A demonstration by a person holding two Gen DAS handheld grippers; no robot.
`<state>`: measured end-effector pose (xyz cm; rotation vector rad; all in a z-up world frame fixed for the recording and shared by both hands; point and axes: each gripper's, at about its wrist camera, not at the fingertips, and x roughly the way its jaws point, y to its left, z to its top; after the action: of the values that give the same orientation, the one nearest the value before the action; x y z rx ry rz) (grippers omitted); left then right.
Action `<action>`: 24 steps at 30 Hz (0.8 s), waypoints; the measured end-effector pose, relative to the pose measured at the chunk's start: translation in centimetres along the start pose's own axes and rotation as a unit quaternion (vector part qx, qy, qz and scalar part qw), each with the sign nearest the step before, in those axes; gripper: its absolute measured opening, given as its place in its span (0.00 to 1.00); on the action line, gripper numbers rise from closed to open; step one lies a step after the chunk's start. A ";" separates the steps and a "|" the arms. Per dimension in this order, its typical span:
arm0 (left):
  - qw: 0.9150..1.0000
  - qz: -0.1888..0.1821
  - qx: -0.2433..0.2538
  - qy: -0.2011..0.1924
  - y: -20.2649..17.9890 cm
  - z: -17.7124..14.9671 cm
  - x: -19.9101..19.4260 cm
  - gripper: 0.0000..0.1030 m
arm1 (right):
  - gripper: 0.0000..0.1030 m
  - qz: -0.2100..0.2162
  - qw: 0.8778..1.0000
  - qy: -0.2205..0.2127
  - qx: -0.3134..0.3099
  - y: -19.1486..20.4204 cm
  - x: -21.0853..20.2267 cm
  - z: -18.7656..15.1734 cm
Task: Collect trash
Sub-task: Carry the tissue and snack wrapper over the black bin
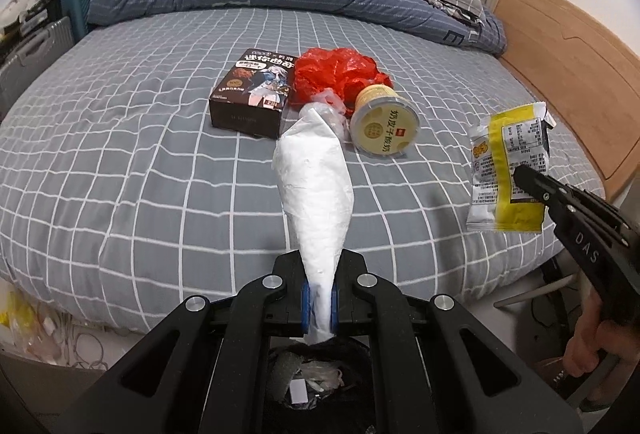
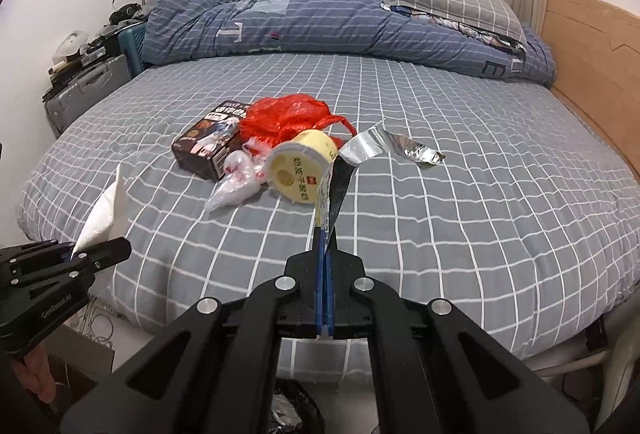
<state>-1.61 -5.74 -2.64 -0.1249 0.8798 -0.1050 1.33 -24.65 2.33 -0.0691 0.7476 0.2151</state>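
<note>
Left wrist view: left gripper point(image 1: 319, 298) jaws clamped on a white bag point(image 1: 316, 189), above the bed point(image 1: 120, 161) edge, bin point(image 1: 316, 382) below. Right gripper point(image 1: 524, 175) pinches a yellow snack wrapper point(image 1: 508, 173); "DAS" on it. Box point(image 1: 250, 93), red bag point(image 1: 340, 73), cup point(image 1: 384, 127) lie mid-bed, plenty of room around.

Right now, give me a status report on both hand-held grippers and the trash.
Left hand-held gripper shut on white bag. Right hand-held gripper shut on yellow snack wrapper. Box, red bag, cup on bed. Nothing blocking.
</note>
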 end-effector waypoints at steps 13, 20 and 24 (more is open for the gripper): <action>1.000 0.006 0.001 0.021 -0.4 -3.7 -1.1 0.06 | 0.00 0.004 1.000 0.009 -0.008 1.3 -2.9 -3.3; 0.999 0.005 0.000 0.033 -0.7 -5.9 -1.6 0.06 | 0.00 0.004 1.000 0.014 -0.013 1.8 -4.1 -5.0; 0.999 0.004 0.001 0.042 -1.0 -7.1 -1.8 0.06 | 0.00 0.005 1.000 0.019 -0.011 1.8 -4.6 -5.8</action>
<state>-8.26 -6.97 -5.63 -0.1166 0.9647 -0.1046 -6.21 -24.48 1.24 -0.0908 0.7840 0.2330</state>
